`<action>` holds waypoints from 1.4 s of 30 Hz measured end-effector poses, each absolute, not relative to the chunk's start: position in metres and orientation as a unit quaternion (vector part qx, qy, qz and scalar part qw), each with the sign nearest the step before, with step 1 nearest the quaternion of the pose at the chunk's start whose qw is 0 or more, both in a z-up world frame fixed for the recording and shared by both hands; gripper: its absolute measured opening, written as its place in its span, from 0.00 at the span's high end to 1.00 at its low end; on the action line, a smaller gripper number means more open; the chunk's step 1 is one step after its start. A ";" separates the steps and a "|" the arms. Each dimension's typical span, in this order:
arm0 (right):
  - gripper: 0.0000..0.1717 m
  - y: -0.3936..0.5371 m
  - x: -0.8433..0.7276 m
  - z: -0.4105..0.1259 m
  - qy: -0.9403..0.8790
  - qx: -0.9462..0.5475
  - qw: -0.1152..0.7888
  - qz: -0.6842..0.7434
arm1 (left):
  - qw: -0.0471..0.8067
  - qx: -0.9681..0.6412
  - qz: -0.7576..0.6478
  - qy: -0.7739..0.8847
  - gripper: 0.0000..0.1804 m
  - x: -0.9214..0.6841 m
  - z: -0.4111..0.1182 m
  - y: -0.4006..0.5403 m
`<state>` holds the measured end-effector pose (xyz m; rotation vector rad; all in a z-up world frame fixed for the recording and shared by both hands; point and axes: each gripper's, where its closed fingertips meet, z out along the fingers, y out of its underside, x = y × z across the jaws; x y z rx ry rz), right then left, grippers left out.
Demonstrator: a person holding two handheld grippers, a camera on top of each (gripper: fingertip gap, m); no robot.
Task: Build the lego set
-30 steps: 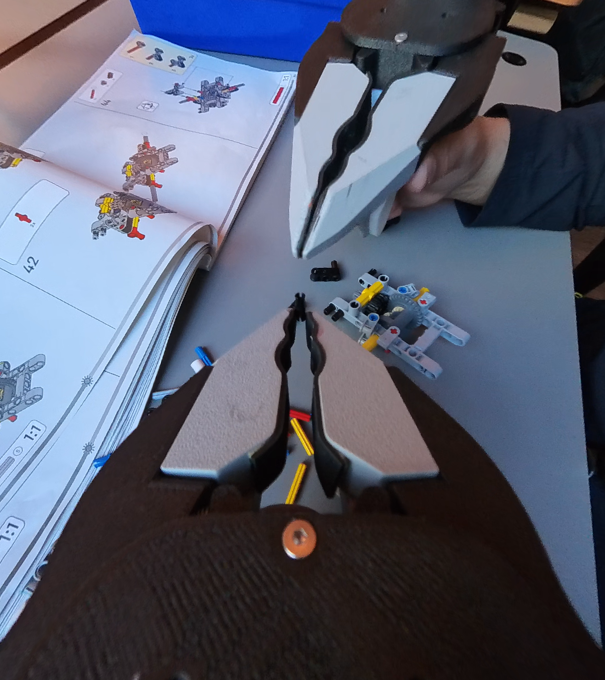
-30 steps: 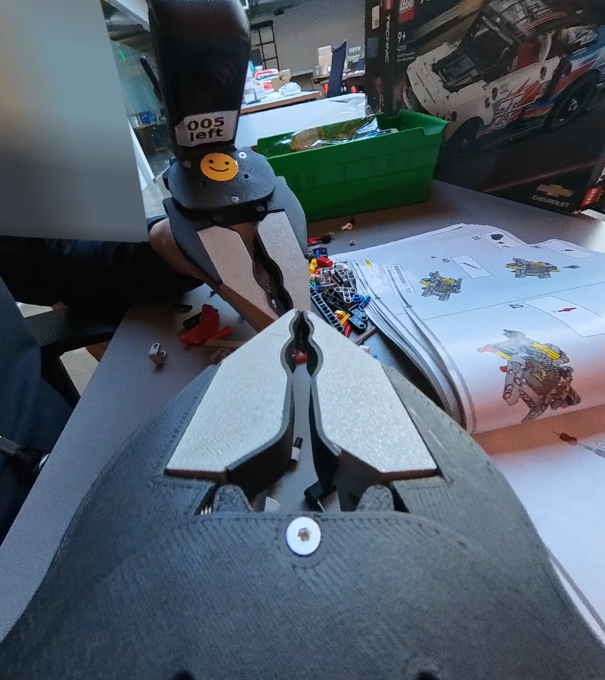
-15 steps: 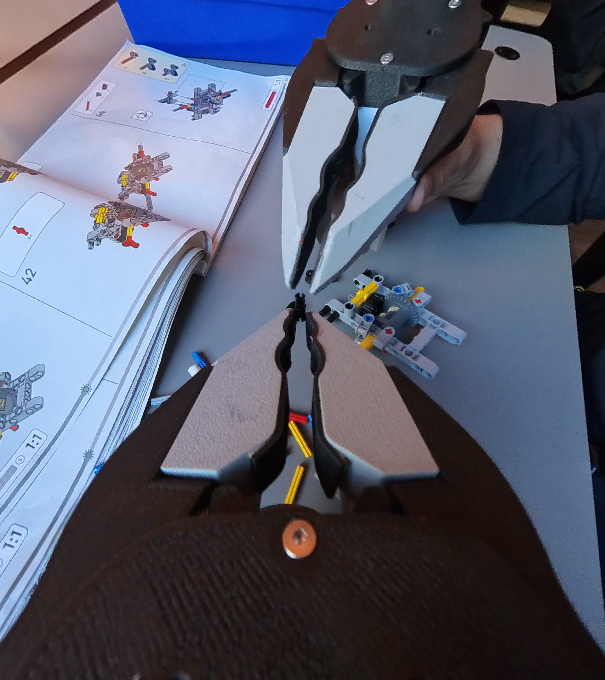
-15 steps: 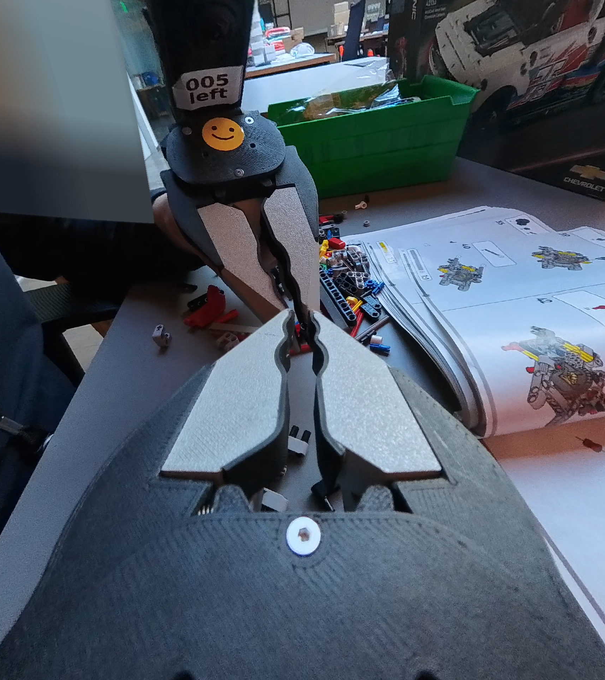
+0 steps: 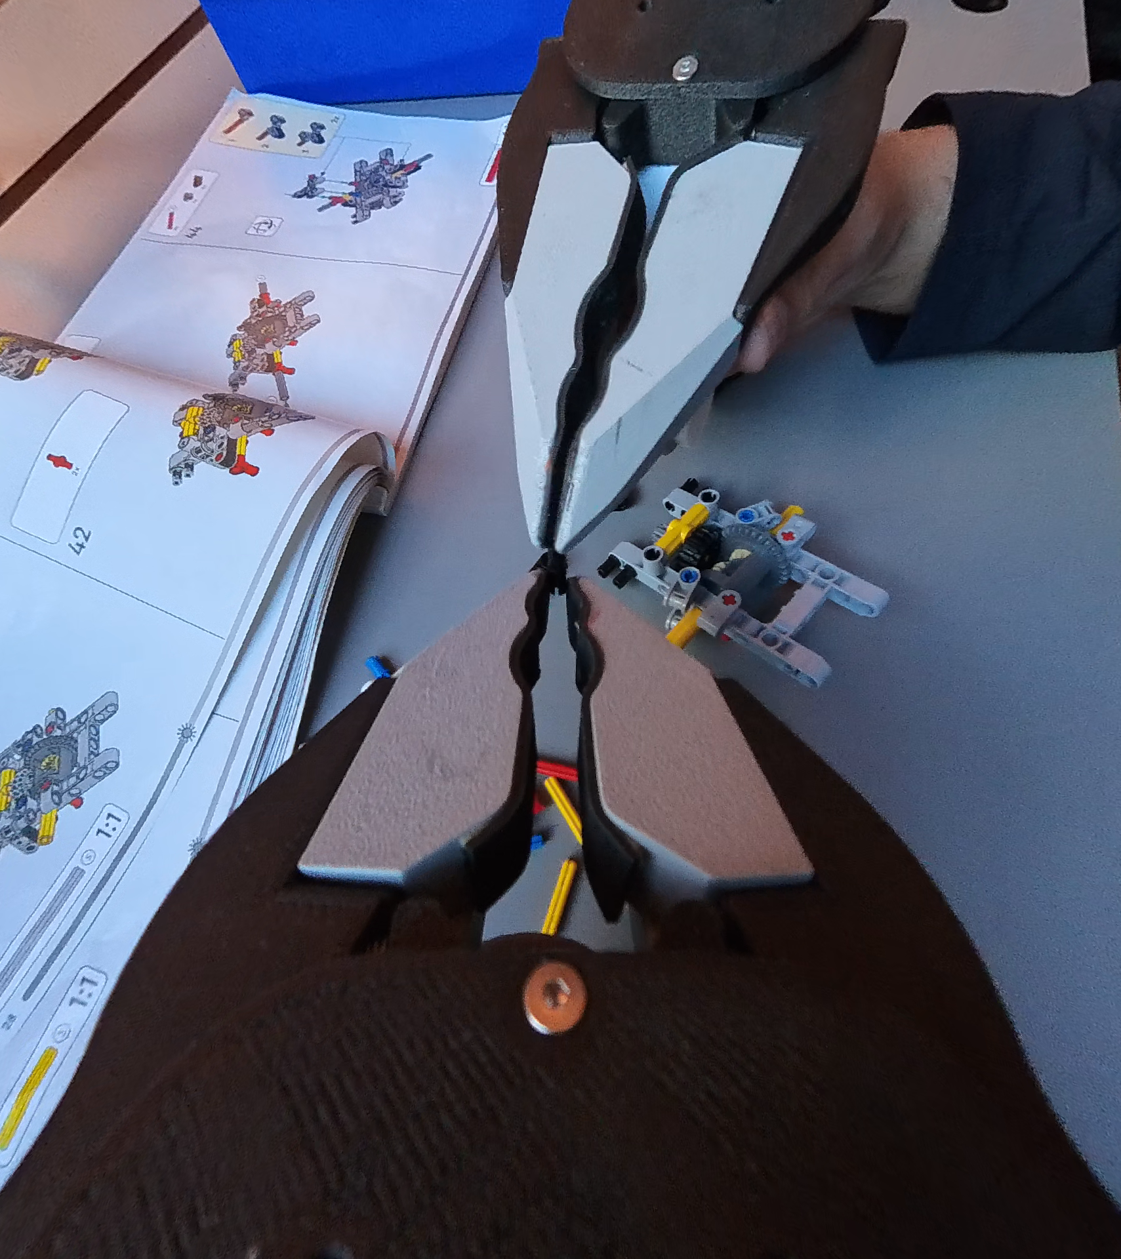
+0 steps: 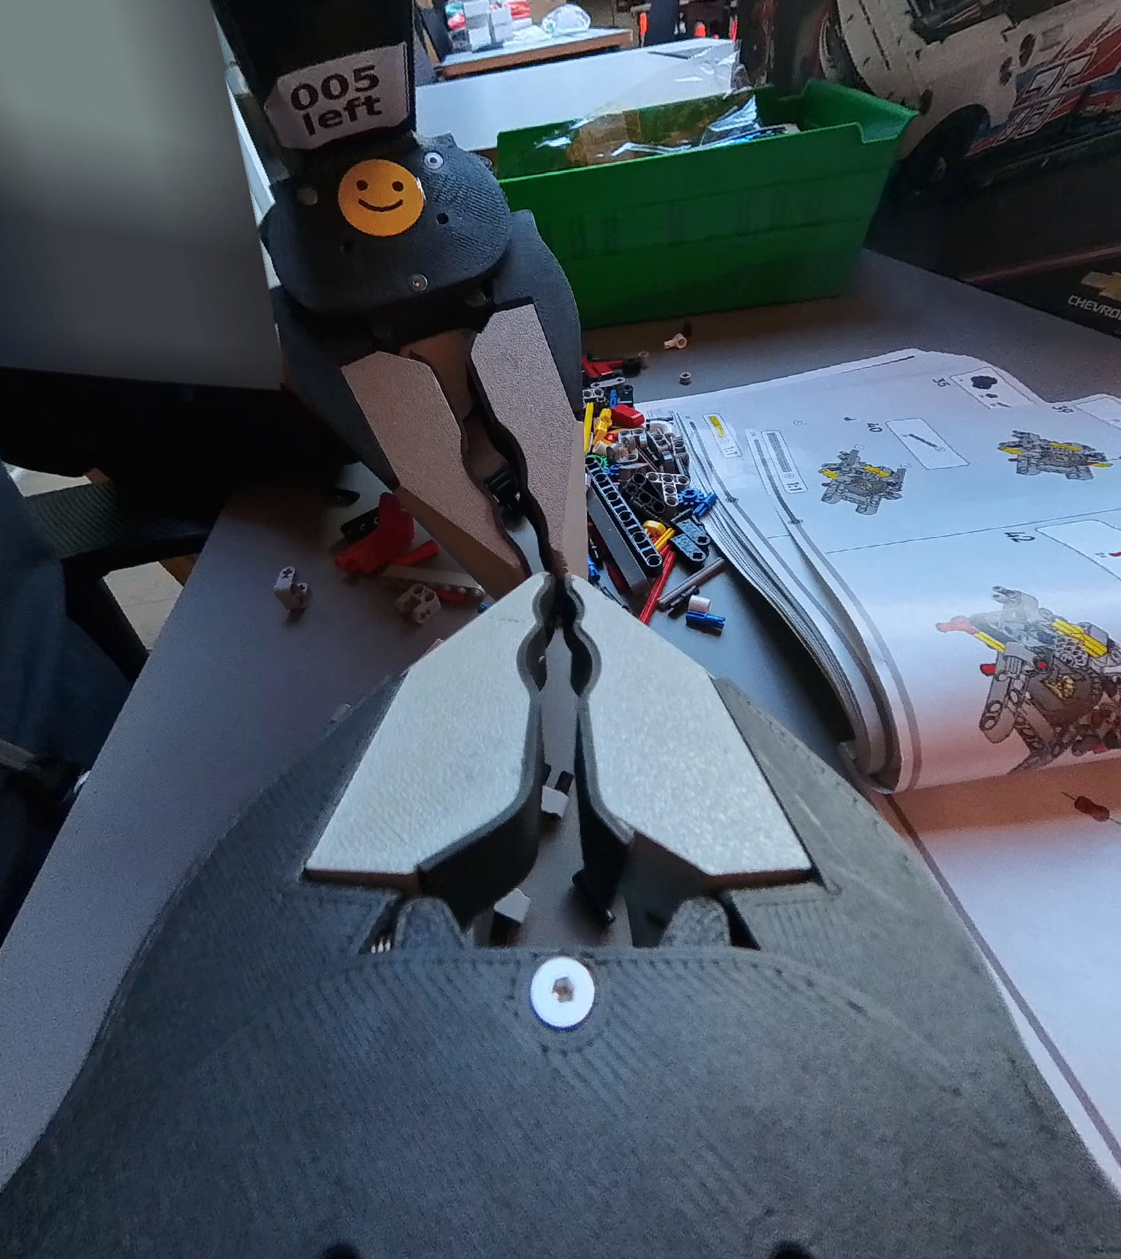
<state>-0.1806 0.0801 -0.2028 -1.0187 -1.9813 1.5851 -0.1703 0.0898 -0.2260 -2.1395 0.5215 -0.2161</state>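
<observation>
While right view shows parts pile point(image 6: 646, 477); left view, grey assembly point(image 5: 741, 579).

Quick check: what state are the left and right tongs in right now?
Left tongs: closed on a small black piece.
Right tongs: closed, tips at that same piece; whether they grip it cannot be told.

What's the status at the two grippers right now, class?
Left gripper and right gripper both shut, tips meeting on a small black piece. Grey gear assembly on the table just beside. Open instruction booklet left.
</observation>
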 end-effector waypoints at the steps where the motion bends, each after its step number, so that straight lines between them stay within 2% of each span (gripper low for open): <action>1: 1.00 0.080 -0.180 -0.203 -0.711 -0.366 0.202 0.566 | 0.447 -0.865 -0.083 0.211 0.99 -0.171 -0.226 0.090; 8: 0.97 0.079 -0.179 -0.207 -0.718 -0.364 0.193 0.561 | 0.441 -0.868 -0.078 0.214 0.99 -0.172 -0.229 0.089; 14: 1.00 0.077 -0.180 -0.210 -0.728 -0.361 0.195 0.549 | 0.433 -0.870 -0.073 0.224 0.99 -0.169 -0.233 0.089; 23: 0.97 0.079 -0.178 -0.213 -0.736 -0.358 0.197 0.541 | 0.435 -0.869 -0.071 0.226 0.99 -0.170 -0.231 0.088; 42: 0.98 0.073 -0.174 -0.214 -0.745 -0.350 0.184 0.538 | 0.438 -0.863 -0.064 0.244 0.99 -0.164 -0.231 0.088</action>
